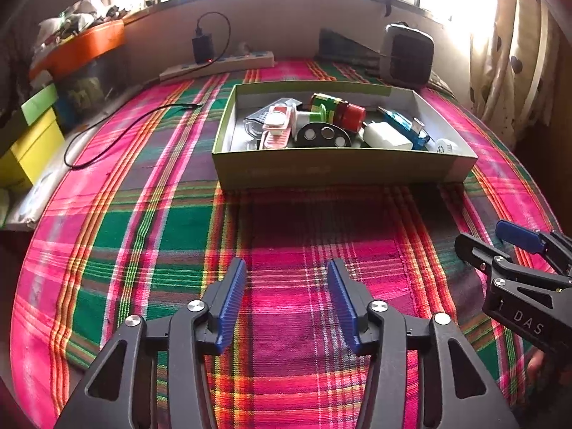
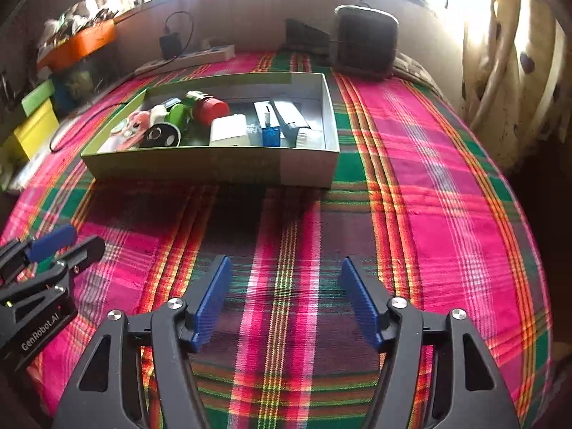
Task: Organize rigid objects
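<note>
A shallow green cardboard box (image 1: 339, 169) sits on the plaid cloth and also shows in the right wrist view (image 2: 214, 168). It holds several rigid objects: a red-capped bottle (image 1: 352, 114), a white charger block (image 1: 386, 136), a blue item (image 1: 404, 125), a black round disc (image 1: 323, 135) and a pink-white item (image 1: 277, 127). My left gripper (image 1: 287, 304) is open and empty over the cloth, short of the box. My right gripper (image 2: 286, 304) is open and empty too, to the right of the left one.
A white power strip (image 1: 218, 66) with a black charger and cable lies behind the box. A dark speaker-like box (image 1: 407, 53) stands at the back right. Yellow and green boxes (image 1: 32, 143) and an orange tray (image 1: 82, 48) sit at the left. Curtains (image 1: 507, 53) hang at the right.
</note>
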### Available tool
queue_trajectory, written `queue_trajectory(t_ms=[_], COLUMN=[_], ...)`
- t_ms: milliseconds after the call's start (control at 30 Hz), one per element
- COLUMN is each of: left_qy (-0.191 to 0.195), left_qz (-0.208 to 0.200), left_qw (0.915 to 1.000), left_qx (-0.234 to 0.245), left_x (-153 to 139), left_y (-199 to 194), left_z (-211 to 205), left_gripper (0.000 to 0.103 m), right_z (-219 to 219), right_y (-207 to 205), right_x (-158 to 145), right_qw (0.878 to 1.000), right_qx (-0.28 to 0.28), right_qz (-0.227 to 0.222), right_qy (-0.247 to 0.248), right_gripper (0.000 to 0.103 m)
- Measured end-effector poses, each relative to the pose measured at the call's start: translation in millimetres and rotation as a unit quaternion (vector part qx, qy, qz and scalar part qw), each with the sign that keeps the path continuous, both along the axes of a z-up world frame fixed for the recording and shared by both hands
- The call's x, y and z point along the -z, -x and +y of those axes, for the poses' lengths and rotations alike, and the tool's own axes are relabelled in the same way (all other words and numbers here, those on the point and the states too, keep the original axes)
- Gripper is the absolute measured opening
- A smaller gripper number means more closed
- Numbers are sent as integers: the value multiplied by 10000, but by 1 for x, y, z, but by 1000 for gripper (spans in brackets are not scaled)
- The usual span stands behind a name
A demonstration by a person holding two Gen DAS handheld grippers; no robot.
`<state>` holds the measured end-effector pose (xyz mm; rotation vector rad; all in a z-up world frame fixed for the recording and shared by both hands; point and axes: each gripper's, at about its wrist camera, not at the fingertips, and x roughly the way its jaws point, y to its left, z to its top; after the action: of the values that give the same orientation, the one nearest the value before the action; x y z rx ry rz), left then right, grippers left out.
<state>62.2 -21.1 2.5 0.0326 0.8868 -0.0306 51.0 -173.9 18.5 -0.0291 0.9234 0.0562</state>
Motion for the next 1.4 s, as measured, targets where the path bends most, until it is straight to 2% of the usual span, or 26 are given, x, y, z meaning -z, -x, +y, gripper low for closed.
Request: queue_trajectory(t_ms=[1400], left_qy=[12], left_qz=[3], left_qw=[10000], left_qx=[-37], left_x=[0], left_y=[0], left_z=[-3], left_gripper=[50], right_z=[2], right_y=[0], right_x=[1], right_qw=[10000], right_qx=[1], right_qz=[-5], right_qy=[32], right_gripper=[66])
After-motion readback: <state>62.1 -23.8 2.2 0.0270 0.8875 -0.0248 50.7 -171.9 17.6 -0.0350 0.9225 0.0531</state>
